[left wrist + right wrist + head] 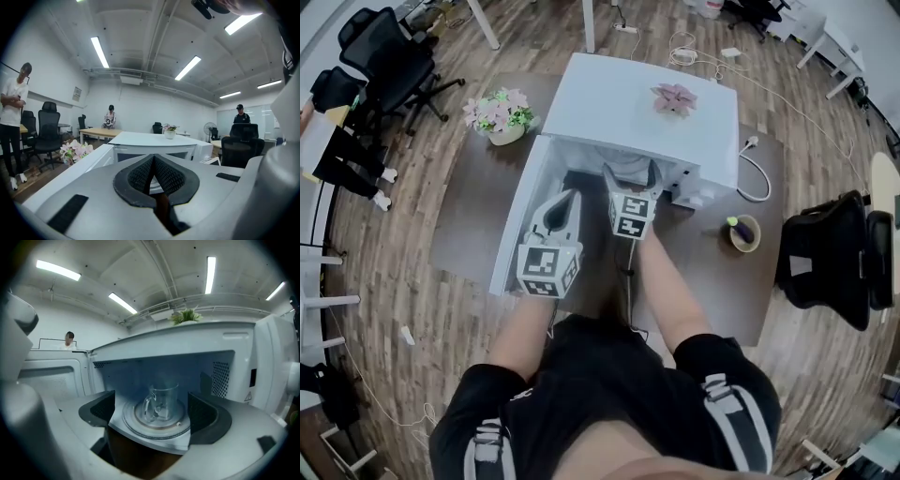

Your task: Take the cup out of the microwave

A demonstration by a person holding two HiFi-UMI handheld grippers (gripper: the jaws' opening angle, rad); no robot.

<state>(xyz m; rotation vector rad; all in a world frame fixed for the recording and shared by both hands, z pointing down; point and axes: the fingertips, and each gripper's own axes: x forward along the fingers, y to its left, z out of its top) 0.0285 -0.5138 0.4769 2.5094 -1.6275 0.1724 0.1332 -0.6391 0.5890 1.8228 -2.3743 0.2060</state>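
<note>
Right jaws wide, clear of cup [163, 401]

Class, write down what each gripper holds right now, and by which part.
Nothing is held. The right gripper is open, its pads clear of the cup in the microwave. The left gripper is shut and empty.

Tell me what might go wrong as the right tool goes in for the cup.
1. The cup has its handle sticking out on its left side; the open right tool may clip it and tip the cup.
2. It stands on the turntable, which may rotate if nudged.
3. The shut left tool sits beside the open door and could bump it.
</note>
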